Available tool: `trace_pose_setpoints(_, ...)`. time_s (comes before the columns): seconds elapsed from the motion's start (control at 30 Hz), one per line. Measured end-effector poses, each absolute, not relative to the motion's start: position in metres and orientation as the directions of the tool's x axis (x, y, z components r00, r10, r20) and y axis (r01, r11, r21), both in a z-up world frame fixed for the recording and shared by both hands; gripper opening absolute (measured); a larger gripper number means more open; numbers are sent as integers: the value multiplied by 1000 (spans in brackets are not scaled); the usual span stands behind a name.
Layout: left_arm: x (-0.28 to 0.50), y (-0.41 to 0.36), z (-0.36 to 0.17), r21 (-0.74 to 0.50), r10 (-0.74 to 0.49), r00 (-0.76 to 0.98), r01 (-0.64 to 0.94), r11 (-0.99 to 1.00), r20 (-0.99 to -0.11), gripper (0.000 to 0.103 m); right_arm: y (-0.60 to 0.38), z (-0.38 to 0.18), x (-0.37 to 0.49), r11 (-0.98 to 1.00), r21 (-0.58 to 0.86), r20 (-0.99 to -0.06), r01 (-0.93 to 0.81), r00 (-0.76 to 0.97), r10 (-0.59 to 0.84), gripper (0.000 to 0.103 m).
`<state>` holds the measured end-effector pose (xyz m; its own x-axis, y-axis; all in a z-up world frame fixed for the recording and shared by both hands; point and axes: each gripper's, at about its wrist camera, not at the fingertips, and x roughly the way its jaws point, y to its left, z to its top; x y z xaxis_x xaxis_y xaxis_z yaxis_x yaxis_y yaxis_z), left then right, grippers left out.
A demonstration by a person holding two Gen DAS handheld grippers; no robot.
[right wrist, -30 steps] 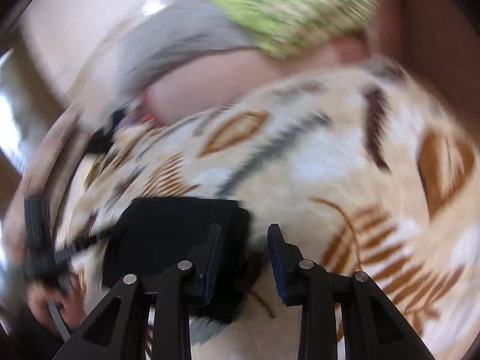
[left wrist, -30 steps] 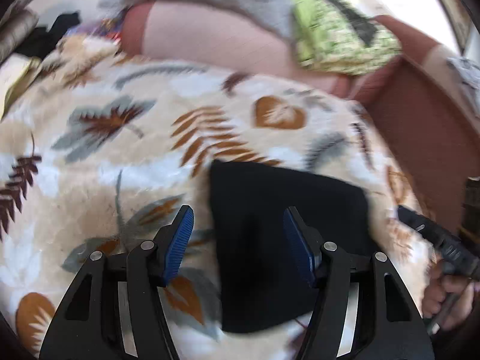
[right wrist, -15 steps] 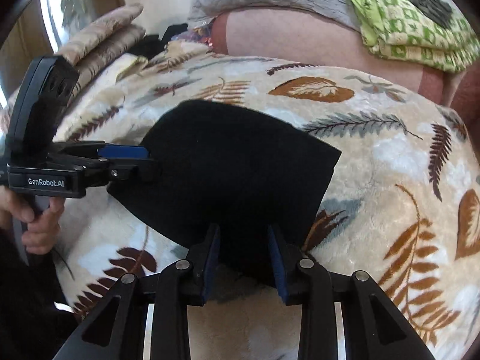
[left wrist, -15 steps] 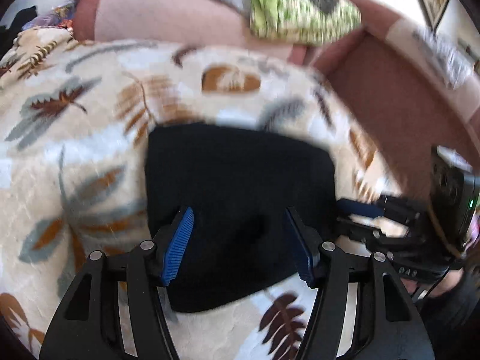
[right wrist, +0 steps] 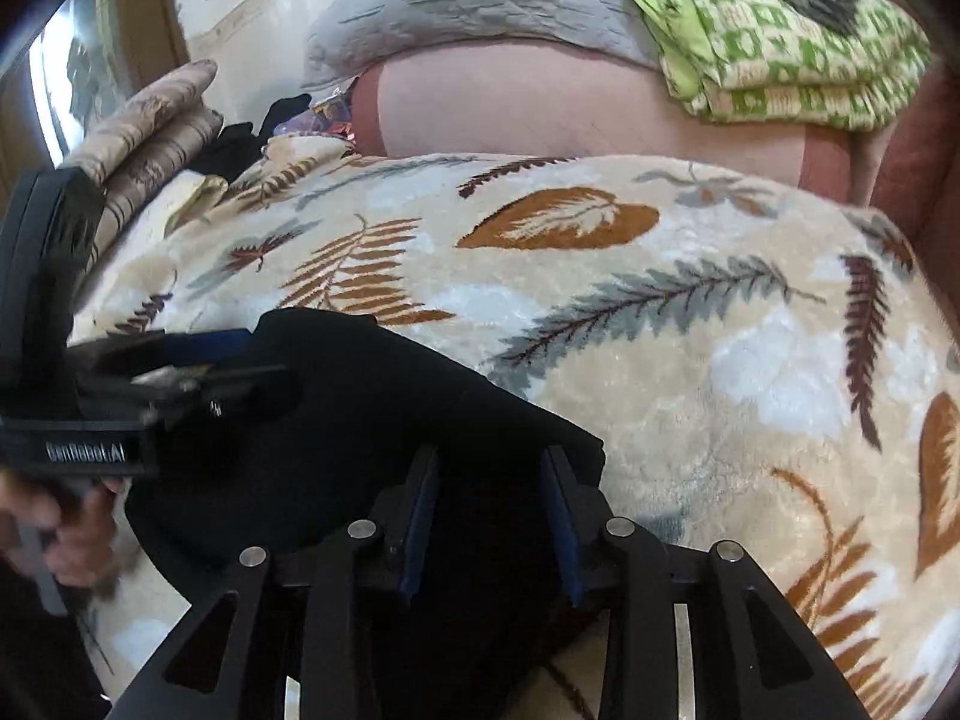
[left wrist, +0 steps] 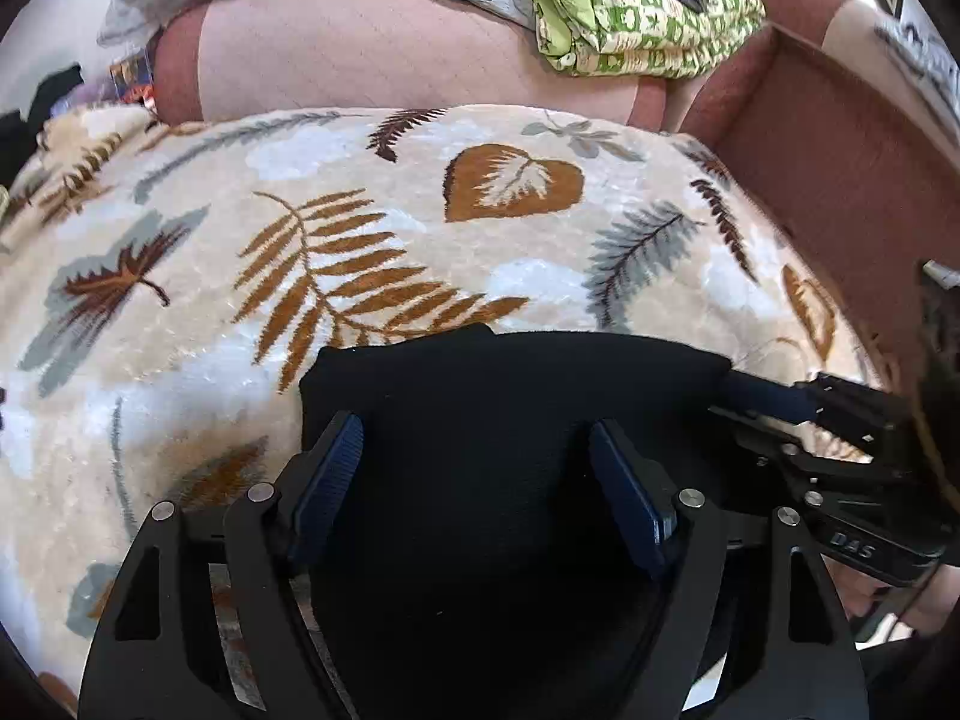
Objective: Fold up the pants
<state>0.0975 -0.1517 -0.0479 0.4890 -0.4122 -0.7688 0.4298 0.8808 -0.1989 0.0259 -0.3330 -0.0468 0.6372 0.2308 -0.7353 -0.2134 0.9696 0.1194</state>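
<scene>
Black pants (left wrist: 516,420), folded compact, lying on leaf-print blanket (left wrist: 360,210). Soft, limp, light; best pinched at folded edge. Left claw (left wrist: 477,486) released, just widened, straddling cloth. Right claw (right wrist: 492,516) part-open over near corner, not pressing.

Left claw (left wrist: 474,480), just widened, straddles black pants (left wrist: 510,396).

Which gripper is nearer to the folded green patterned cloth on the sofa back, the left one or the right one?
Neither clearly. The left gripper and the right gripper both hover over the folded black pants, far below the green patterned cloth, with jaws apart.
</scene>
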Motion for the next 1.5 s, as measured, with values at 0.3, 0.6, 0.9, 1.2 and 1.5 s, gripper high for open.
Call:
trace_pose_setpoints(0.3, 93, -153, -48, -185, -388, 533, 393, 900, -752, 81, -323, -49, 29, 981, 59, -745, -186, 646, 168, 37)
trace_pose_setpoints(0.6, 92, -154, -49, -173, -383, 541, 398, 901, -749, 81, -320, -49, 26, 979, 18, -728, -201, 669, 150, 37)
trace_pose_setpoints(0.9, 81, -154, -39, -137, -377, 573, 417, 898, -728, 81, -320, -39, 22, 981, 2, -714, -193, 687, 137, 38)
trace_pose_setpoints(1.2, -13, -121, -10, -100, -323, 649, 356, 929, -689, 81, -325, 2, -44, 998, 42, -663, -51, 746, 66, 38)
trace_pose_setpoints(1.5, -65, -116, -40, -74, -271, 591, 336, 939, -760, 81, -314, -19, -91, 999, -19, -723, -45, 691, 17, 38)
